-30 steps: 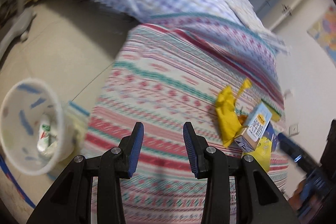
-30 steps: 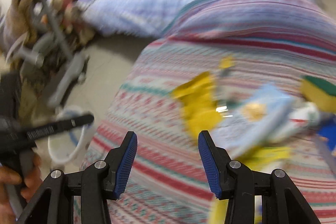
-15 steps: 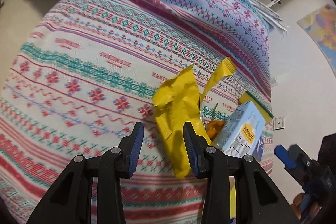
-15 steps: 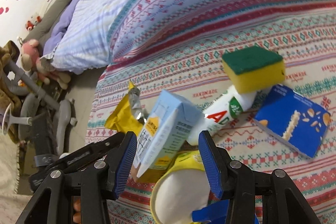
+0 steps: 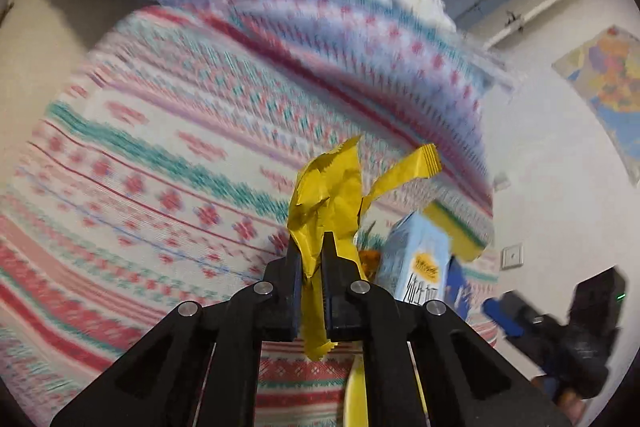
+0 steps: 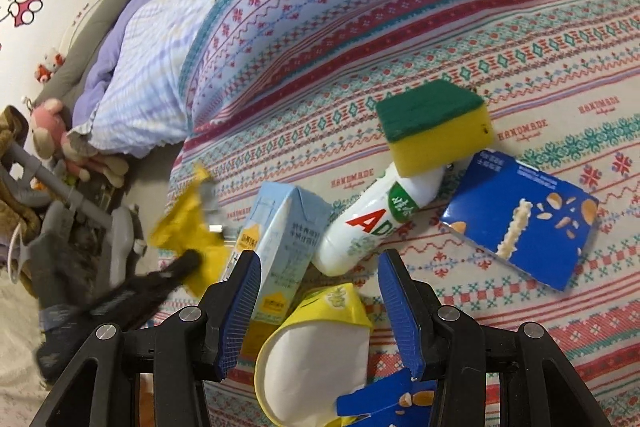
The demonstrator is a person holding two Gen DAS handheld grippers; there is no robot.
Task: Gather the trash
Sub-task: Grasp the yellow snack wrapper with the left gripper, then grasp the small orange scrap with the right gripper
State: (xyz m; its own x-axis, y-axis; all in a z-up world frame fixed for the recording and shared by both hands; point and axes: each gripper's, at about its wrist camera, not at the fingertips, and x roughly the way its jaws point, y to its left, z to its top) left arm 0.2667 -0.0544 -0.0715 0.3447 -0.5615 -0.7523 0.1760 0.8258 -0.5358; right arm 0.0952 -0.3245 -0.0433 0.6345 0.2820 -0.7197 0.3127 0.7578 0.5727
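**Left tool clamped on yellow wrapper; right tool open over the pile**

While the left gripper (image 5: 311, 255) is pinched tight on the yellow wrapper (image 5: 326, 201), the background in the left wrist view is smeared, so I judge the tool to be in motion. The wrapper's crumpled upper part stands above the fingertips and its lower edge hangs between the black fingers (image 5: 289, 269). Whether it is clear of the patterned bedspread (image 5: 168, 147) cannot be told from this view; the right wrist view shows it blurred at the edge of the bed.

Right gripper (image 6: 318, 269): blue pads well apart, holding nothing. It hovers over the rest of the litter. Directly between and below its fingers lies a yellow cup (image 6: 316, 347), mouth toward the camera. Just beside the left pad stands a pale blue carton (image 6: 280, 239), touching a white bottle (image 6: 368, 227). A green-and-yellow sponge (image 6: 434, 125) rests on the bottle's neck. A flattened blue box (image 6: 520, 223) lies to the right, and a blue scrap (image 6: 384, 403) lies under the right pad.

Step in hand (judgement): first item grasped, pick phase done, carry to a bin pending. No bin is visible in either view.

Next move calls for: keeping the pinch firm on thin, slippery film while transporting it; then locating the bin before release. For the right tool, the cup is the nearest candidate. Its rim is wide, so a grip across one wall looks safer than spanning it.
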